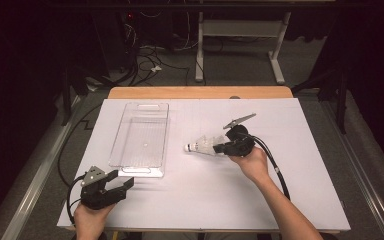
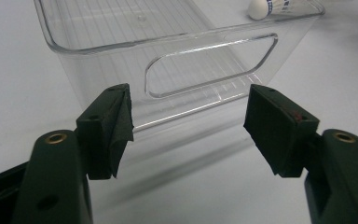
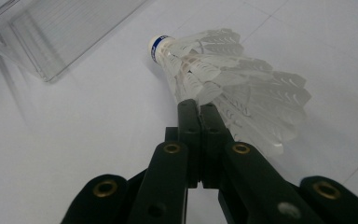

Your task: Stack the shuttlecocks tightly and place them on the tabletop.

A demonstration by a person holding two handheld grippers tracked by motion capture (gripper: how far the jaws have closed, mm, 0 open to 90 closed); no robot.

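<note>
Shuttlecock looked feather-light and fragile; right gripper pinched its skirt edge, left gripper stood apart.

The white feathered shuttlecock has matt, finely ribbed feathers and a smooth rounded cork tip with a blue band. The clear ribbed plastic bin is glossy and see-through — its walls catch highlights. The black two-jaw left gripper looks like matt plastic with brass-coloured rivets — its pads rubbery. The white table sheet is smooth and matt, over a wooden tabletop edge.
</note>
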